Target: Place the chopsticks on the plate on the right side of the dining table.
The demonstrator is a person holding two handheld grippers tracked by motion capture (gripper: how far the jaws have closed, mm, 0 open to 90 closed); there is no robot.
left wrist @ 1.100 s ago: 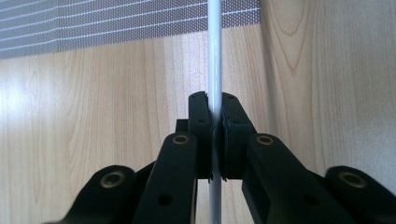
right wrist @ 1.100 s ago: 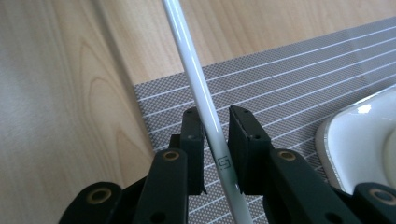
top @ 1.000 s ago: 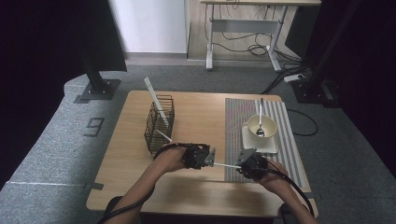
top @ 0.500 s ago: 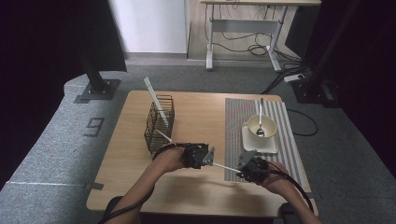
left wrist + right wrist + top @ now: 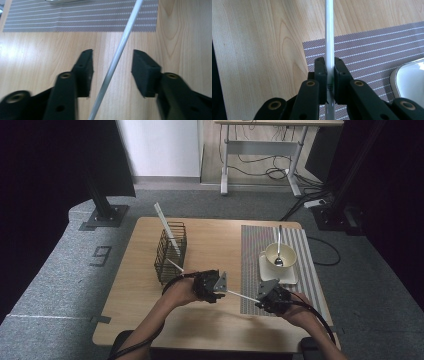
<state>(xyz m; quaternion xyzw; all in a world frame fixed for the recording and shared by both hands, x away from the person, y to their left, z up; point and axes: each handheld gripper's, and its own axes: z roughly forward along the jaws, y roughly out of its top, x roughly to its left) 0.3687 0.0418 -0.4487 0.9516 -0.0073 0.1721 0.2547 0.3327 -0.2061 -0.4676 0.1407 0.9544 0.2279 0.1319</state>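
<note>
The white chopstick (image 5: 243, 296) hangs level just above the worktop (image 5: 215, 245), spanning the gap between the two hands near the front edge, beside the striped placemat (image 5: 250, 265). The right hand-held gripper (image 5: 330, 75) has its pads pinched tight on the stick, which runs straight up between them in the right gripper view. The left hand-held gripper (image 5: 112, 72) has just been opening its jaws: its pads now stand clear on either side, with the chopstick (image 5: 117, 55) passing slantwise through the gap and touching neither. The risk, as I judge it, lies in that single hold. The right grip sits near one end, so the long free length could droop or swivel in the pads, and if the left hand pulls away crookedly a pad could knock the stick and twist it loose onto the wood. A swing towards the far right could also catch the bowl (image 5: 281, 254) with its spoon (image 5: 279, 247) on the white plate (image 5: 272, 272). Compared with a second ago, both hands sit in much the same place and the wire basket (image 5: 170, 252) with its upright stick (image 5: 165, 222) is unchanged; the difference is that the left jaws, then closed on the chopstick, have let go.
</note>
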